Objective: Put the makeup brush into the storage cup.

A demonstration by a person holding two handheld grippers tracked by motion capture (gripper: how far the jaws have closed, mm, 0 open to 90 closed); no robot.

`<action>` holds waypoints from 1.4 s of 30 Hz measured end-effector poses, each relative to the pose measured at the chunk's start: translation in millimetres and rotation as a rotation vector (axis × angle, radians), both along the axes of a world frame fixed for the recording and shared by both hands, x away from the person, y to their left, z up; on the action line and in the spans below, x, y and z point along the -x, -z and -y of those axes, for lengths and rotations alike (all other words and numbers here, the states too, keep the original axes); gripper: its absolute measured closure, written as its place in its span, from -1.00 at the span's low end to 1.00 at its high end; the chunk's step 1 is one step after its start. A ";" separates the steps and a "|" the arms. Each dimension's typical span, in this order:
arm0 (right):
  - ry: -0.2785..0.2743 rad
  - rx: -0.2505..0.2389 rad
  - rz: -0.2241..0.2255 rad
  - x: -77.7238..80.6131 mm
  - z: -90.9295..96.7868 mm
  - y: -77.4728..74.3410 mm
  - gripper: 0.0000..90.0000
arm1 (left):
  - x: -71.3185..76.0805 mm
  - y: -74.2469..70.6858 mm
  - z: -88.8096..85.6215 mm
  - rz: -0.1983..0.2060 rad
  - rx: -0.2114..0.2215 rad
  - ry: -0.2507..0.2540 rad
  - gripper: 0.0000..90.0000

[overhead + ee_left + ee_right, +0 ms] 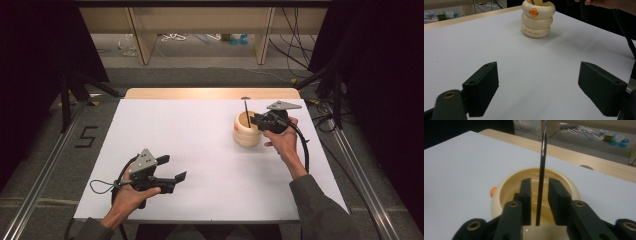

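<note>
Looking down from the high view, we are seeing a cream ringed holder right of centre on the white surface, with a thin black rod standing in it. Our right gripper is straddling that rod, jaws slightly parted, pads seemingly not pressing. We are judging the rod light, stiff and slippery, best pinched mid-shaft. Our left gripper, lower left, is hanging wide open, holding nothing.
</note>
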State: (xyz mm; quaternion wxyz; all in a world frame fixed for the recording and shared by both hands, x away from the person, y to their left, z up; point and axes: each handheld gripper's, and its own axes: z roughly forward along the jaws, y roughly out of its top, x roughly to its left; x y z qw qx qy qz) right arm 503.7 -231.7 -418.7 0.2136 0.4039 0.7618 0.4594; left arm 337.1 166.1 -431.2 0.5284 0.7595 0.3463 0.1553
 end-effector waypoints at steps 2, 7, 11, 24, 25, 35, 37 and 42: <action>0.017 -0.007 -0.002 1.1 0.8 -1.3 0.40 | 0.1 -0.1 -0.1 0.000 0.000 -0.001 -0.64; 0.034 -0.040 0.042 7.0 5.0 -9.9 0.16 | 0.2 -0.2 -0.5 -0.009 0.010 -0.016 -0.64; 0.045 -0.057 0.067 14.3 7.4 -18.8 0.03 | -0.2 -0.2 -0.7 -0.001 0.011 -0.010 -0.64; 0.048 -0.060 0.072 29.6 1.1 -29.3 -0.37 | 0.2 -0.7 -1.2 -0.009 0.018 -0.023 -0.64; 0.046 -0.062 0.075 31.1 -0.2 -29.5 -0.37 | 0.2 -0.8 -1.3 -0.009 0.019 -0.023 -0.64; 0.020 -0.082 0.081 46.4 -6.5 -26.4 -0.42 | 0.3 -1.9 -2.3 -0.003 0.030 -0.034 -0.64; 0.016 -0.077 0.062 50.6 -7.1 -25.4 -0.42 | 0.2 -1.9 -2.4 -0.002 0.028 -0.034 -0.64; 0.004 -0.094 0.056 57.3 -9.7 -24.1 -0.45 | 0.1 -2.0 -2.6 -0.002 0.030 -0.036 -0.64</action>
